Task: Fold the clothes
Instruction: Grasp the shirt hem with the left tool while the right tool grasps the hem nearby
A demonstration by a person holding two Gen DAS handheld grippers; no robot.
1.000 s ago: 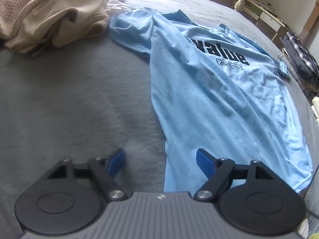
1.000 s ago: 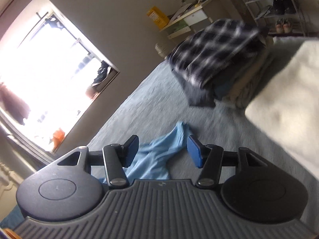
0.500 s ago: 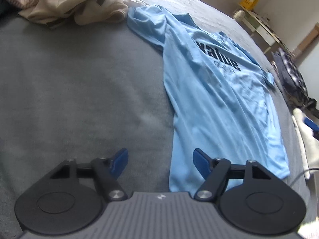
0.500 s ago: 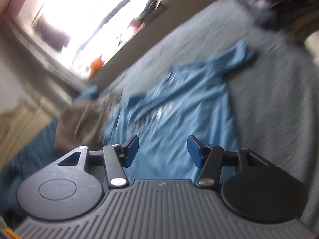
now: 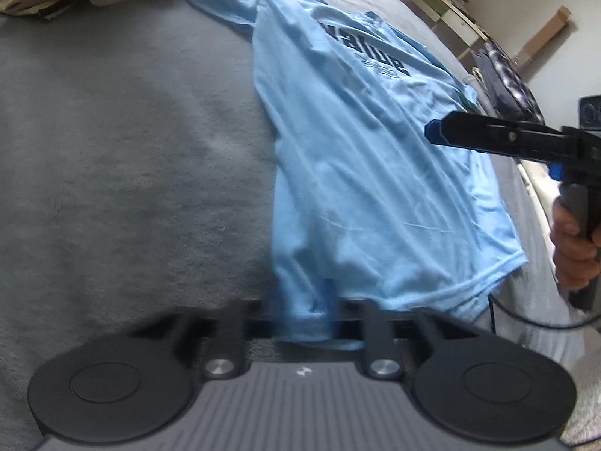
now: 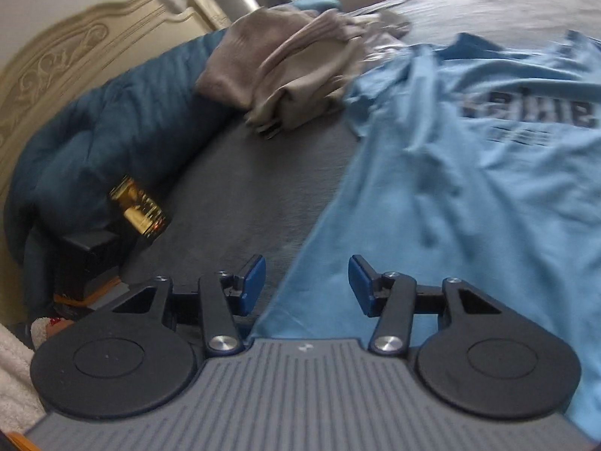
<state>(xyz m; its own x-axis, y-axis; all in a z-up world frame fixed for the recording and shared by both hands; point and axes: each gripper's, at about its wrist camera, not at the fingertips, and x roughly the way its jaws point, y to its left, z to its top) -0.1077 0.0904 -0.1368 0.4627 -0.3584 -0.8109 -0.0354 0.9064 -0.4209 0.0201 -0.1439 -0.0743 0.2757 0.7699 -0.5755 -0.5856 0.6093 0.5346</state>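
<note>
The left tongs (image 5: pixel 306 317) were clamped together on the near hem corner of the light blue T-shirt (image 5: pixel 368 173), with a small bunch of cloth pinched between the pads. The right tongs (image 6: pixel 306 285) stood apart and were closing, held over the shirt's side edge with cloth below them but nothing yet pressed between the pads. In the left view they reached in over the shirt from the right, a hand (image 5: pixel 574 248) gripping the handle.

The T-shirt lay spread front-up across the middle of the grey bed (image 5: pixel 124 173), its collar toward the far edge, beside a heap of beige clothes (image 6: pixel 296 75) near the far left corner.

To do this step well, I judged that the right tongs should take the other hem corner, or the shoulder on the same side, before anything was lifted. Both grips should then rise together so the cloth stays taut and the fold line runs straight.

Dark print on the chest appeared to read "value"; the smaller line beneath it was too blurred to read.
</note>
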